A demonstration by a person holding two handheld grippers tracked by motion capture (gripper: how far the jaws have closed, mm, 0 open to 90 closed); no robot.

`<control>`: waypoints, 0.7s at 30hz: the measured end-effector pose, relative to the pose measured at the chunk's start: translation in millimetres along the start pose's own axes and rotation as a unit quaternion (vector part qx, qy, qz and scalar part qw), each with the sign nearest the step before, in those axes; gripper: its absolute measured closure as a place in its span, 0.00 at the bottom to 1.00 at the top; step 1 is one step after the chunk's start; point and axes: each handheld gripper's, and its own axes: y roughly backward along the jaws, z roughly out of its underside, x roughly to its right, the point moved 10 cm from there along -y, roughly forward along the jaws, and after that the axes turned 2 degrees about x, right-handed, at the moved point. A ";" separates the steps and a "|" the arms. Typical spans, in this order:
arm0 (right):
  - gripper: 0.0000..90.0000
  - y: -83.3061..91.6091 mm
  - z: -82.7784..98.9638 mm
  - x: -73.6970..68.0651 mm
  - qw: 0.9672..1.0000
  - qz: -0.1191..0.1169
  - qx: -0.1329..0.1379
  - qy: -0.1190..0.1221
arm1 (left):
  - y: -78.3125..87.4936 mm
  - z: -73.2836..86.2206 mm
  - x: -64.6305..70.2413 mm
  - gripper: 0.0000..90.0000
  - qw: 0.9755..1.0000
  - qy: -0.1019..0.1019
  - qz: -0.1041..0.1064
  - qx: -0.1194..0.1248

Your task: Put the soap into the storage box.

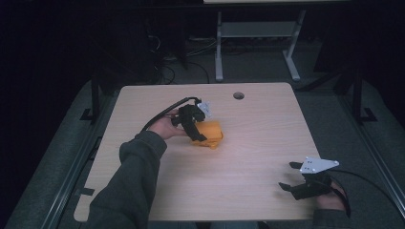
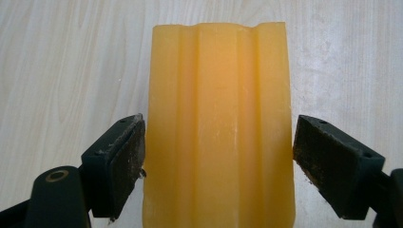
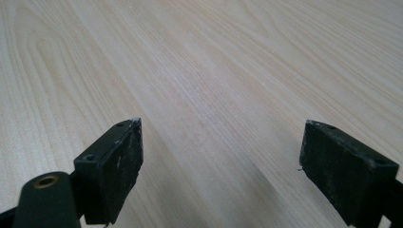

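room: dark | floor [image 1: 334, 119]: grey | pale wood table [image 1: 258, 157] | white desk frame [image 1: 258, 36]

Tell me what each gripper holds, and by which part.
Nothing is firmly held yet. The left gripper straddles the orange block at its near end; one pad touches its side, the other stands just off. The right gripper is open, holding nothing.

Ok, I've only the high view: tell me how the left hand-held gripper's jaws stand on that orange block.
Observer: The left hand-held gripper is open around the orange block; one pad is at its side, the other stands just off it.
Operator: Describe the block's surface.
Observer: Ridges run along its length.
Operator: Report the right hand-held gripper.
Observer: Open, with bare table between its jaws.
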 end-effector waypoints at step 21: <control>0.16 -2.3 -0.4 -1.5 1.000 -0.004 -0.002 0.000 | 31.6 15.8 6.0 0.23 1.000 0.018 -0.012 0.011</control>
